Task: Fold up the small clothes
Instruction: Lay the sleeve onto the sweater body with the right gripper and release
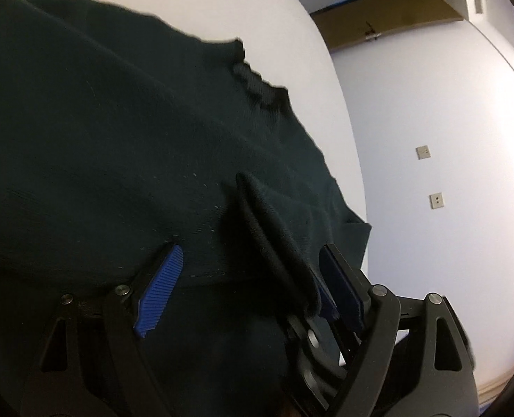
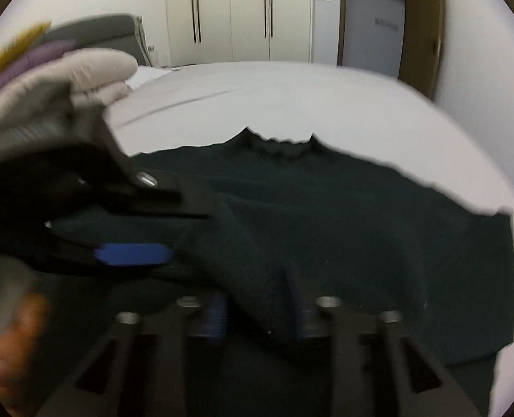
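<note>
White bed sheet (image 2: 257, 97) fills the upper frame; your dark green knit sweater (image 2: 361, 229) lies flat mid-frame. Left gripper (image 1: 250, 267) gapes wide around a loose fold. Right gripper (image 2: 260, 319) stands half-open, fabric between, grip unclear.

Black two-finger left gripper (image 1: 253, 285), angular struts with triangular cut-outs, round silver pivot screws at the joints. Ribbed bright-blue pads (image 1: 159, 295) on the inner faces of its 2 fingers. Same build on the right gripper (image 2: 260, 316): black linkage arms, 4 silver screw heads, blue ribbed pads (image 2: 217, 316), all blurred. In the right wrist view, left gripper's body black and grey, blurred hand (image 2: 3, 354) beside it.
</note>
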A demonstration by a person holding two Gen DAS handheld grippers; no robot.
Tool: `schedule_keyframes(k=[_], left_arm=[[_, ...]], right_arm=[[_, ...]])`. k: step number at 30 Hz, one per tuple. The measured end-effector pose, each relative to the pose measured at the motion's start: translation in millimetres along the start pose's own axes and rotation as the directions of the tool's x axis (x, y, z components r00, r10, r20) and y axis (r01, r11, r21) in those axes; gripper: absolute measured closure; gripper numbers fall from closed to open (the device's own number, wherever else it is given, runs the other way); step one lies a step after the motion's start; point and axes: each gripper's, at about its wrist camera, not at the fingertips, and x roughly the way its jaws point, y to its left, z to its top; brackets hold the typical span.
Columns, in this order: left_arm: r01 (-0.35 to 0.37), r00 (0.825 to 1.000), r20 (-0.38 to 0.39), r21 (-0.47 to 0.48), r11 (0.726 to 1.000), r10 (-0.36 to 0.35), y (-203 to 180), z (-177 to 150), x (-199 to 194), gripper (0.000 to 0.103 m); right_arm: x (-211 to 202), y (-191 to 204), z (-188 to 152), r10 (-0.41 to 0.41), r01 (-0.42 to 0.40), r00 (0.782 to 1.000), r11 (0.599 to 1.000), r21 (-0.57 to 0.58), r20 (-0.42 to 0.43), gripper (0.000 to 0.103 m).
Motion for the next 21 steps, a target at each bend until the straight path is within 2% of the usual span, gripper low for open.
schedule_keyframes(k=[4,6,10,12,14,15,16,17,18,19,20,21], left_arm=[[-0.035,0.999,-0.003,0.012,0.999,0.035,-8,-4,13,0.023],[-0.056,0.998,-0.005,0.030,0.998,0.057,-16,-5,21,0.023],[-0.116,0.993,-0.005,0.105,0.988,0.117,-33,-15,36,0.023],[-0.153,0.988,-0.003,0.143,0.978,0.155,-43,-15,50,0.023],[-0.173,0.985,0.011,0.155,0.973,0.174,-47,-15,55,0.034],[-0.189,0.982,0.012,0.162,0.969,0.190,-48,-16,56,0.050],[-0.206,0.978,0.011,0.171,0.963,0.208,-50,-15,59,0.069],[-0.209,0.977,0.005,0.176,0.962,0.212,-50,-14,60,0.074],[-0.206,0.978,0.002,0.179,0.962,0.209,-49,-13,60,0.079],[-0.201,0.979,0.006,0.186,0.962,0.204,-49,-13,59,0.087],[-0.191,0.981,0.009,0.191,0.963,0.193,-50,-12,58,0.090],[-0.184,0.983,0.021,0.193,0.964,0.183,-51,-11,55,0.093]], right_arm=[[-20,-20,-16,0.052,-0.054,0.998,0.989,0.141,0.019,0.051],[-32,-40,-21,0.089,-0.091,0.996,0.961,0.260,0.020,0.051],[-58,-89,-50,0.149,-0.162,0.987,0.849,0.504,0.065,0.051],[-59,-109,-61,0.190,-0.212,0.977,0.773,0.598,0.100,0.050],[-57,-126,-69,0.239,-0.256,0.964,0.690,0.677,0.121,0.050],[-54,-133,-73,0.260,-0.280,0.955,0.643,0.713,0.140,0.050],[-54,-138,-74,0.271,-0.293,0.950,0.613,0.734,0.153,0.050],[-52,-144,-77,0.290,-0.315,0.941,0.564,0.763,0.175,0.050],[-47,-150,-81,0.315,-0.345,0.927,0.497,0.796,0.204,0.050],[-45,-153,-83,0.323,-0.356,0.920,0.463,0.812,0.219,0.050],[-42,-157,-85,0.332,-0.373,0.912,0.420,0.828,0.242,0.050],[-39,-159,-85,0.336,-0.382,0.907,0.396,0.835,0.255,0.050]])
